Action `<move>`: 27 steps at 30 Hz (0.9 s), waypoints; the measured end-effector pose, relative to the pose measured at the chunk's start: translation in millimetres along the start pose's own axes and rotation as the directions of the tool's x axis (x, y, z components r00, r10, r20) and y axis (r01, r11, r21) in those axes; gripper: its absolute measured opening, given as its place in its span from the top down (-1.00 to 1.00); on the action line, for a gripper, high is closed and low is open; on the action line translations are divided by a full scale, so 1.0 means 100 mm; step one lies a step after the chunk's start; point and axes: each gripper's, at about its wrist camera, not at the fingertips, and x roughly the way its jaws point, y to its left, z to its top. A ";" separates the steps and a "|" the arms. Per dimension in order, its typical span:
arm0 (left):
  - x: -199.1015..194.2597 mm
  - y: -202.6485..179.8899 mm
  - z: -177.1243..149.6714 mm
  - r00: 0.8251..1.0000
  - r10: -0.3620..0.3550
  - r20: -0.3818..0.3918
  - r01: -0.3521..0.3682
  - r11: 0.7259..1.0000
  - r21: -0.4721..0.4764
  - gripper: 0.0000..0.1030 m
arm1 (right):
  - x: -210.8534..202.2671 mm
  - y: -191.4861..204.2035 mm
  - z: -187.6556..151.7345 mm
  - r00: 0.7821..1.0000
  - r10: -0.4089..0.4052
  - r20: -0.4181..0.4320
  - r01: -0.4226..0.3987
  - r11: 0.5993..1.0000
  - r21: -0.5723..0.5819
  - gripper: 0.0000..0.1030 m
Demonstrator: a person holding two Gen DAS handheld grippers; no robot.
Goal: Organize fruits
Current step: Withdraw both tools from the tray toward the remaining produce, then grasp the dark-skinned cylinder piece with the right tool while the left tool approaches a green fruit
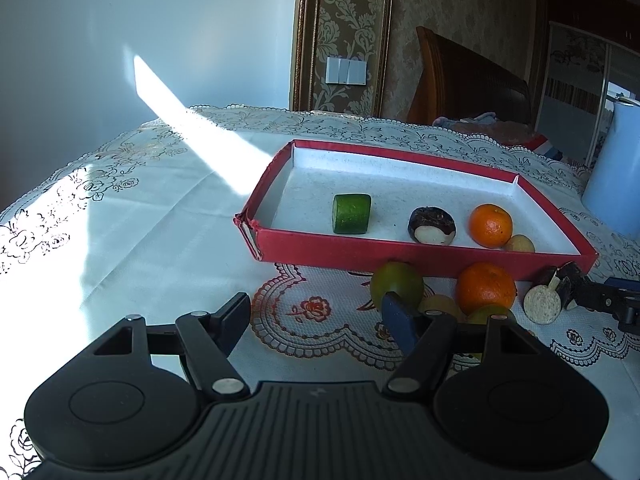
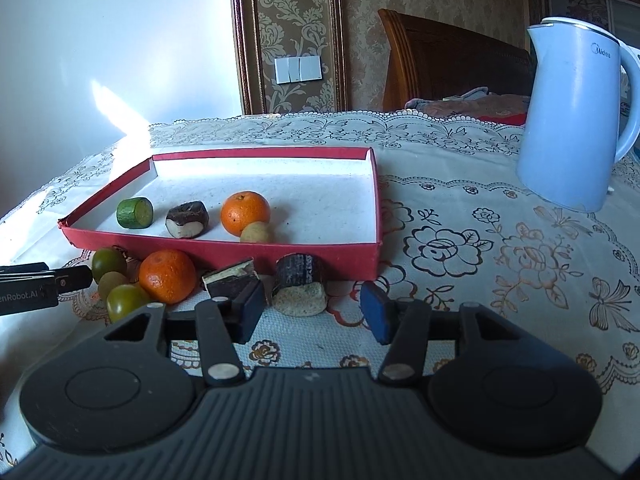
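A red tray (image 1: 400, 255) (image 2: 240, 251) with a white floor holds a green cucumber chunk (image 1: 352, 213), a dark-skinned piece with white flesh (image 1: 432, 225), a mandarin (image 1: 490, 226) and a small yellowish fruit (image 1: 520, 244). In front of the tray lie green fruits (image 2: 126, 300), a second mandarin (image 2: 167, 276), a dark wedge (image 2: 230, 280) and a dark-skinned cane chunk (image 2: 300, 286). My left gripper (image 1: 316, 320) is open over bare cloth, its right finger in front of a green fruit (image 1: 396, 282). My right gripper (image 2: 314, 314) is open, with the cane chunk just beyond its fingertips and untouched.
A pale blue kettle (image 2: 572, 120) stands at the back right of the table. The lace tablecloth (image 2: 480, 248) covers everything. The left gripper's fingers (image 2: 72, 278) reach in from the left edge of the right wrist view. A wooden headboard and patterned wall lie behind.
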 end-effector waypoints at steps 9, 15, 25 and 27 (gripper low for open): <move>0.00 0.00 -0.01 1.000 -0.001 0.000 0.001 1.000 0.000 -0.41 | 0.16 0.01 0.08 0.998 0.030 -0.061 -0.030 1.000 -0.001 0.24; 0.02 -0.01 -0.02 1.000 -0.006 -0.005 0.006 1.000 -0.001 -0.41 | 0.20 -0.02 0.05 0.995 0.059 -0.077 -0.058 0.998 0.015 0.39; 0.00 0.02 -0.03 1.000 -0.018 0.000 0.018 1.000 -0.013 -0.41 | 0.08 -0.04 0.04 0.998 0.048 -0.047 -0.047 0.998 0.036 0.39; -0.02 0.04 -0.02 0.999 -0.048 0.007 0.048 0.999 -0.016 -0.41 | 0.02 -0.07 0.01 0.998 0.047 -0.038 -0.045 0.998 0.047 0.39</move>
